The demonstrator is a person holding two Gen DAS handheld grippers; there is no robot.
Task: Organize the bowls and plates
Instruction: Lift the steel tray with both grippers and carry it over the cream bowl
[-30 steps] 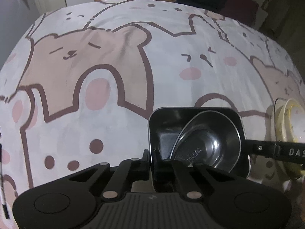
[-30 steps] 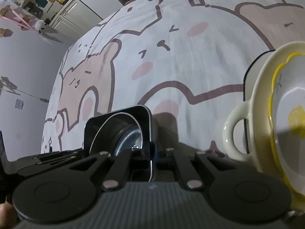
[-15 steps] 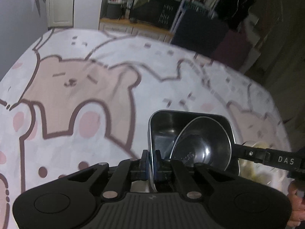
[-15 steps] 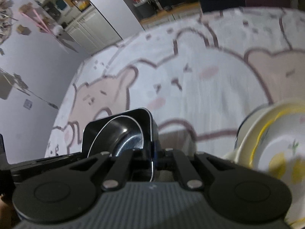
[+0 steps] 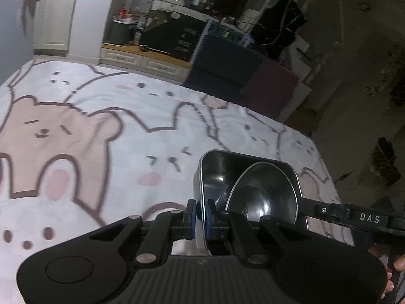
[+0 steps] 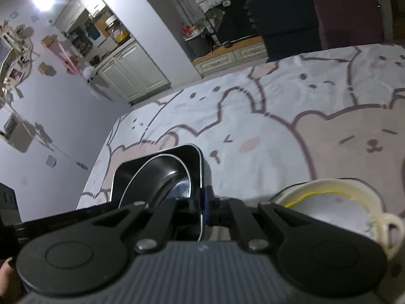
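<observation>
A black square dish [image 5: 215, 167] with a steel bowl [image 5: 265, 197] leaning inside it hangs above the bear-print cloth [image 5: 101, 126]. My left gripper [image 5: 200, 215] grips the dish's near-left rim between its blue pads; its jaws are opening slightly, with the rim still between them. My right gripper [image 5: 300, 199] holds the opposite rim. In the right wrist view that right gripper [image 6: 203, 210] is shut on the rim of the dish [image 6: 126, 174], and the bowl [image 6: 162, 177] shows behind it.
A cream handled bowl [image 6: 389, 225] holding a yellow-rimmed plate [image 6: 329, 202] sits on the cloth at the lower right. Beyond the cloth's far edge stand white cabinets [image 5: 53, 20] and dark furniture [image 5: 227, 60]. A person's hand [image 5: 395, 273] shows at the right edge.
Both grippers have risen with the dish and bowl between them. The views have tilted up to show the room, and the cream stack has left the left wrist view.
</observation>
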